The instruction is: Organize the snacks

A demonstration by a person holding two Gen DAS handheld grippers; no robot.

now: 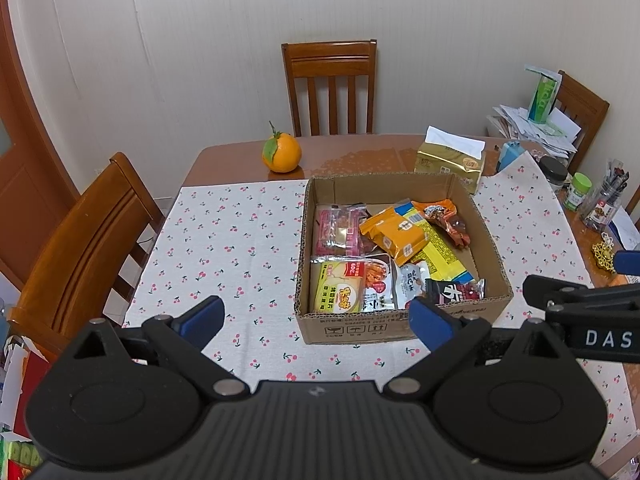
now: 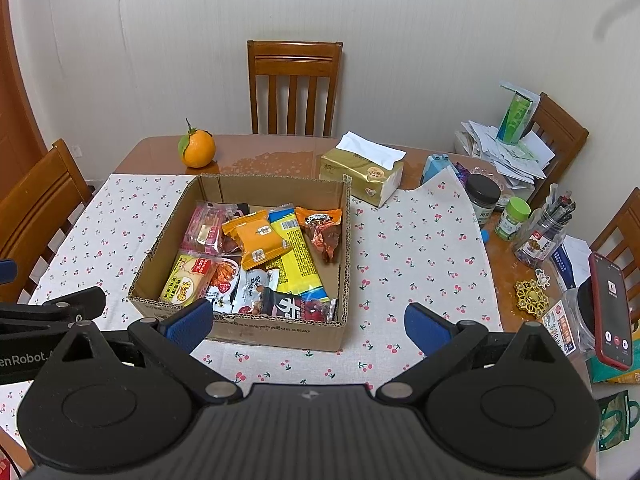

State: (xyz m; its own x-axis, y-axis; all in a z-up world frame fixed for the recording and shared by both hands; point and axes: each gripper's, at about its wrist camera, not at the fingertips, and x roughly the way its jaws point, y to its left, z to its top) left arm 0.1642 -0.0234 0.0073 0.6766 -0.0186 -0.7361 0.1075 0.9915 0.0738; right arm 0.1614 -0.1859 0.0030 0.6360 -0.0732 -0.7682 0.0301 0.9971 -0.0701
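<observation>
An open cardboard box stands on the cherry-print cloth. It holds several snack packets: a pink one, an orange one, a long yellow one, a yellow biscuit pack and a black one. My left gripper is open and empty, in front of the box's near wall. My right gripper is open and empty, in front of the box's near right corner.
An orange and a gold tissue pack sit behind the box. Jars, a pen jar, papers and a phone crowd the table's right side. Wooden chairs stand at the far and left sides.
</observation>
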